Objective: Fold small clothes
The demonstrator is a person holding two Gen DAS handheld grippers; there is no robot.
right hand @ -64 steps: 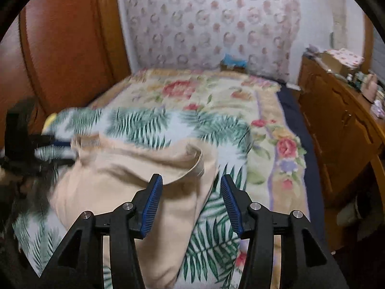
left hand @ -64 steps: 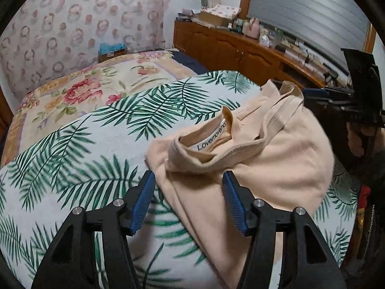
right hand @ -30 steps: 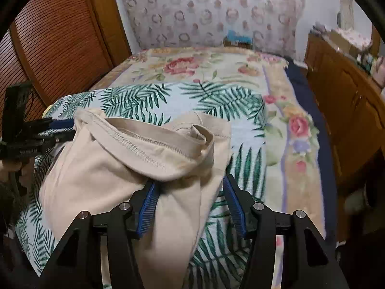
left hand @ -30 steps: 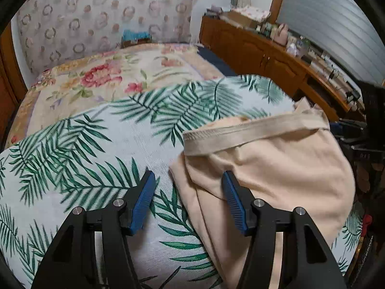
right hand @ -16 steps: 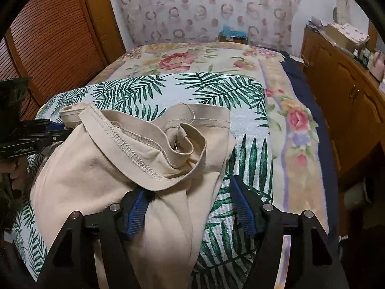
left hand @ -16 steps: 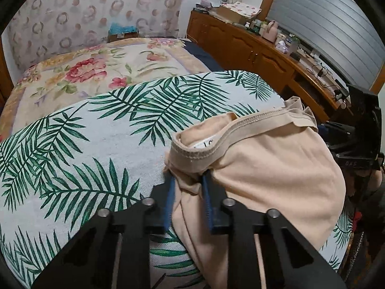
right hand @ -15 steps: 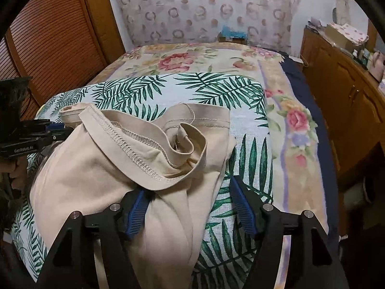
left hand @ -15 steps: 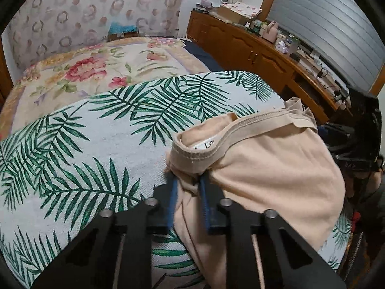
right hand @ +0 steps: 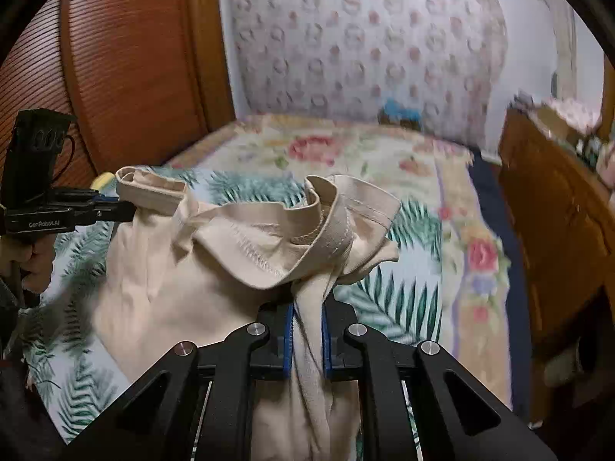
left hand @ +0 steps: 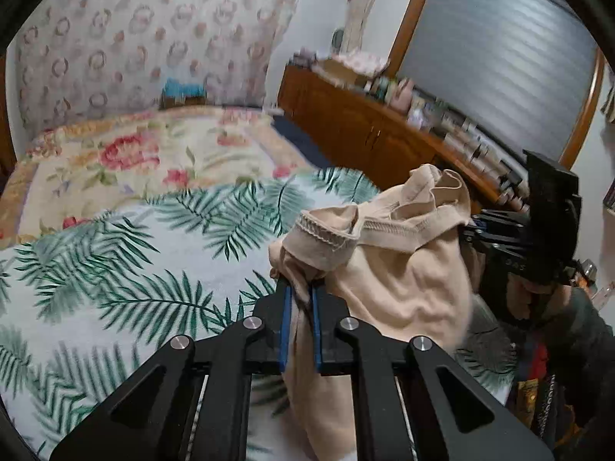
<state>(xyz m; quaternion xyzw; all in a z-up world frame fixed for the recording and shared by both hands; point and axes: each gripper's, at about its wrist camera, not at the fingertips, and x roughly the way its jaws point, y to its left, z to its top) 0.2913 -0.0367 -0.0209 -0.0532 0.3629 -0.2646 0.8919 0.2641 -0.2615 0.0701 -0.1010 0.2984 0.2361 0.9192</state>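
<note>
1. The garment (left hand: 403, 280) — beige, with a stitched band — is held up over the bed (left hand: 127, 238), stretched between both grippers.
2. The left gripper (left hand: 299, 307) is being closed; its fingers (left hand: 286, 330) are pressed on one bunched end of the cloth.
3. The right gripper (right hand: 307, 330) is likewise being closed, its fingers (right hand: 289, 342) pinched on the other end, with the rest draped below.

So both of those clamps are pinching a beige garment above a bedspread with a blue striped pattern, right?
Not quite. The bedspread under the beige garment has green palm leaves on white, not blue stripes; the left wrist view shows it. The rest holds: the left gripper and the right gripper each have the cloth bunched between their blue pads.
</note>
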